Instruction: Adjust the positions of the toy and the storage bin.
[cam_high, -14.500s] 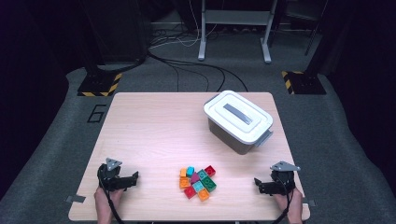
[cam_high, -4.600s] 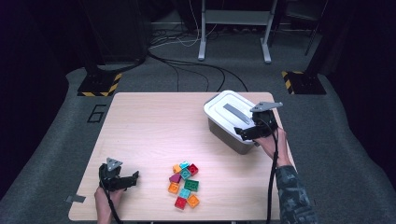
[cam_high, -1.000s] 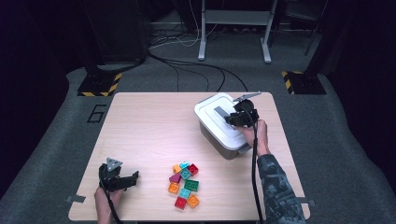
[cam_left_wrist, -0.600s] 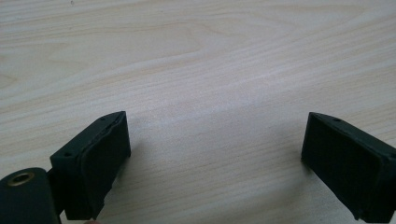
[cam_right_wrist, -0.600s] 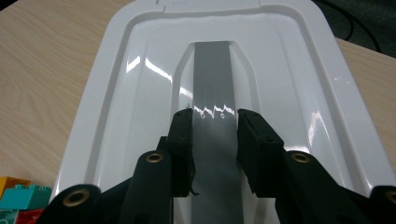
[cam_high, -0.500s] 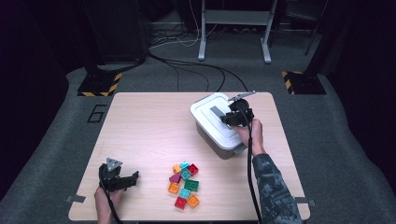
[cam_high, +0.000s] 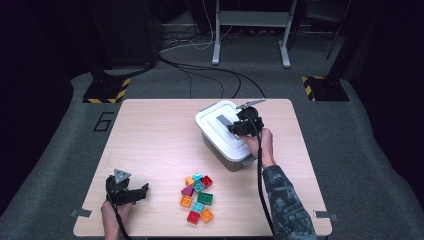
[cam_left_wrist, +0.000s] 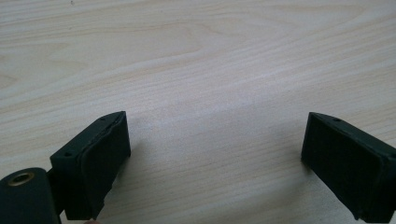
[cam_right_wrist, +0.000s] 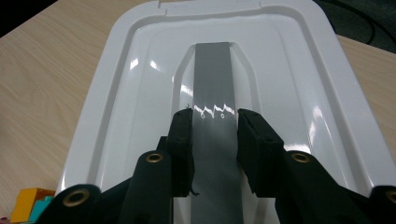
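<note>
Right hand-held gripper (cam_right_wrist: 215, 122) pinching the grey handle strip (cam_right_wrist: 213, 84) on the white plastic lidded box (cam_high: 220, 131).
Keep the pinch firm and centred; the heap of coloured toy bricks (cam_high: 197, 198) lies at 7 o'clock; the left hand-held gripper (cam_left_wrist: 215, 154) rests spread.

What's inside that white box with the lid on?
That stays hidden: the white lid covers the box fully. On top you see a grey handle strip, with the right gripper closed on it. The coloured blocks lie outside on the table.

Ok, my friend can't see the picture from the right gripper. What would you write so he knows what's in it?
The right gripper is shut on the grey handle of a white lid, seen from close above. Pale wooden table lies around the lid, and some coloured blocks peek in at the bottom left corner.
</note>
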